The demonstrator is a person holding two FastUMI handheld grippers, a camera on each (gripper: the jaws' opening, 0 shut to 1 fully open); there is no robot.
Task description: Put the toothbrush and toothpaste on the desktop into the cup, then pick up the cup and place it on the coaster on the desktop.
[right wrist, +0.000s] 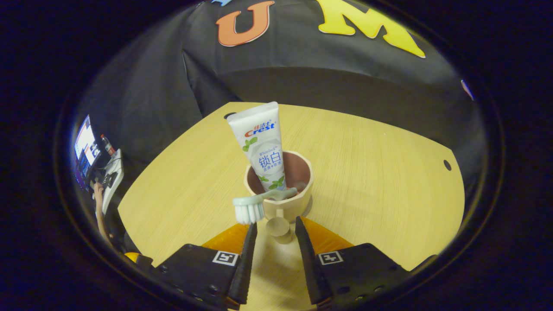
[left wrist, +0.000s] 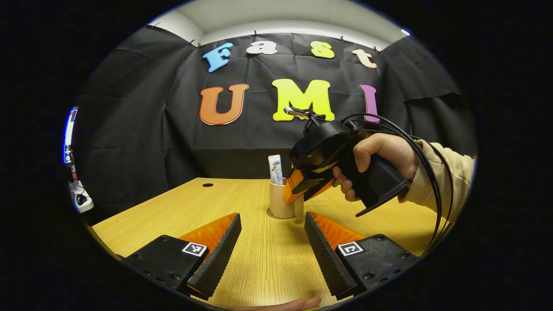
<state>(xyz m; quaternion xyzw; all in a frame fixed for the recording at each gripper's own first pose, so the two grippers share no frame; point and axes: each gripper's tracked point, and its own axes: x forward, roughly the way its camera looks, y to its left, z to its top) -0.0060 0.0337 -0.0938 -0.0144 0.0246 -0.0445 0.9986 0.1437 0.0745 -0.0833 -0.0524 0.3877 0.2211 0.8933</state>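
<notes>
A beige cup [right wrist: 293,205] stands mid-table on what looks like a thin round coaster [left wrist: 271,214]. A white toothpaste tube [right wrist: 259,142] stands upright in it. A pale green toothbrush [right wrist: 255,205] leans out over the near rim, bristle head towards me. My right gripper [right wrist: 275,225] is open, its fingers either side of the cup's handle [right wrist: 278,225] with small gaps. In the left gripper view a hand holds that right gripper [left wrist: 298,190] just right of the cup [left wrist: 280,201]. My left gripper [left wrist: 272,218] is wide open low over the table, short of the cup.
The wooden table [left wrist: 194,203] has cable holes [right wrist: 447,165] near its far edge. A power strip [left wrist: 80,201] and a screen [right wrist: 86,144] sit off the table's left side. Black cables [left wrist: 432,172] trail from the right gripper. A fingertip [left wrist: 298,304] shows at the bottom edge.
</notes>
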